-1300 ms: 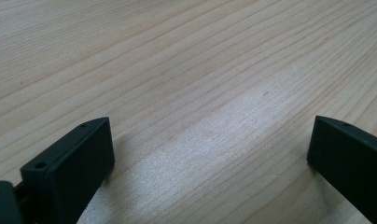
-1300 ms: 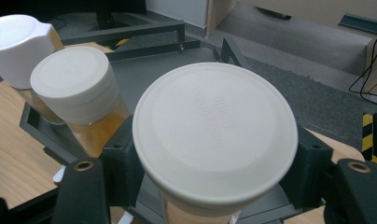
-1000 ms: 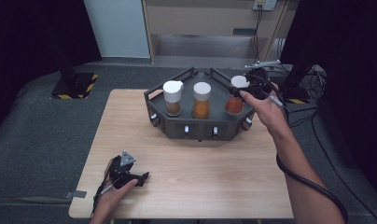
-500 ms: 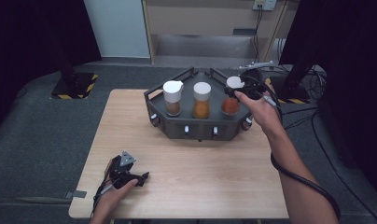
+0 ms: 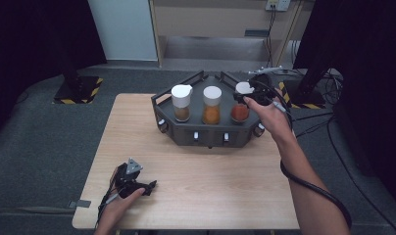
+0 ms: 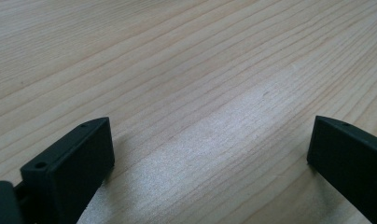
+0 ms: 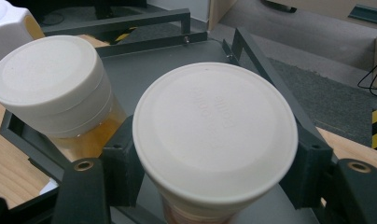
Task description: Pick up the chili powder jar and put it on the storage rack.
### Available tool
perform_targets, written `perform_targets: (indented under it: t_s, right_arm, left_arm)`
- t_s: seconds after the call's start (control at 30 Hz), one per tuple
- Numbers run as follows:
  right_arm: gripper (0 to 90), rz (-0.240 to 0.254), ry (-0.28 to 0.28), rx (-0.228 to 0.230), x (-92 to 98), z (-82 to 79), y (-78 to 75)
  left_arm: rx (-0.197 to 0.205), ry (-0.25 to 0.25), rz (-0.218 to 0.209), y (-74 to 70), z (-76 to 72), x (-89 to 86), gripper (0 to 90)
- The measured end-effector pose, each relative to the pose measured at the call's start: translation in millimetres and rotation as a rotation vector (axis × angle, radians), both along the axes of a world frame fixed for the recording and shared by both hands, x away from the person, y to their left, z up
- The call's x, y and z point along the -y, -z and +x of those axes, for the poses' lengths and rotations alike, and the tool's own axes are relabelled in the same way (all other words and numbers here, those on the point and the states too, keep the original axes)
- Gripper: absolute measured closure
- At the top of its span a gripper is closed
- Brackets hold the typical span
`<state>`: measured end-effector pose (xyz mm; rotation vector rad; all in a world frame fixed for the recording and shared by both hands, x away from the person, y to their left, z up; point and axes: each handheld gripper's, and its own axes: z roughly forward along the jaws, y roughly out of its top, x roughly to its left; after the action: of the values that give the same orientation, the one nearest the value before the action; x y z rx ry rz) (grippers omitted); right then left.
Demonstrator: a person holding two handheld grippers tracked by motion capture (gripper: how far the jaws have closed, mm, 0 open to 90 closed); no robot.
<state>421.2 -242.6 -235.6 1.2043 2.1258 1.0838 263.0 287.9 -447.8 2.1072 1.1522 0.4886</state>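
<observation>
Item: jar with red contents (image 5: 240, 111), white-lidded, stood at the right end of a row of three in a dark grey tray (image 5: 206, 137), in the upper middle of the high view. Its white lid (image 7: 214, 133) sat in the centre of the right gripper view, with one black jaw pressed against each side just under the rim. Right tool (image 5: 250, 93): clenched on the lid of that jar, held from the right side of the high view by the person's right hand (image 5: 269, 115), a black cable trailing along the forearm toward the lower right. Adjacent item: jar with orange contents (image 5: 211, 105), white lid, middle of the row, just beside the held jar; in the right gripper view it appeared at the upper left. Further item: jar with brown contents (image 5: 181, 103), white spouted lid, left end of the row. The tray stood on the far edge of a light wooden table (image 5: 196, 196); small pale knobs showed along its front wall. Left tool (image 5: 132, 181): rested on the table at the lower left of the high view, well apart from the tray, in the person's left hand (image 5: 118, 208); in the left gripper view its jaws stood wide apart, released, with bare wood grain between them. Surroundings: grey carpeted floor (image 5: 39, 147) around the table.
</observation>
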Motion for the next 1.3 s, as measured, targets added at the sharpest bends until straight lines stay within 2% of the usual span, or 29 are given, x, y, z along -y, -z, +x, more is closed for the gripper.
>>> perform_targets:
  t_s: [1.3]
  right_arm:
    - [34.3,0.022,-0.001,-0.013,-0.4,3.1,15.5]
  left_arm:
    - [-0.001,0.002,0.003,-0.4,0.2,-0.1,0.0]
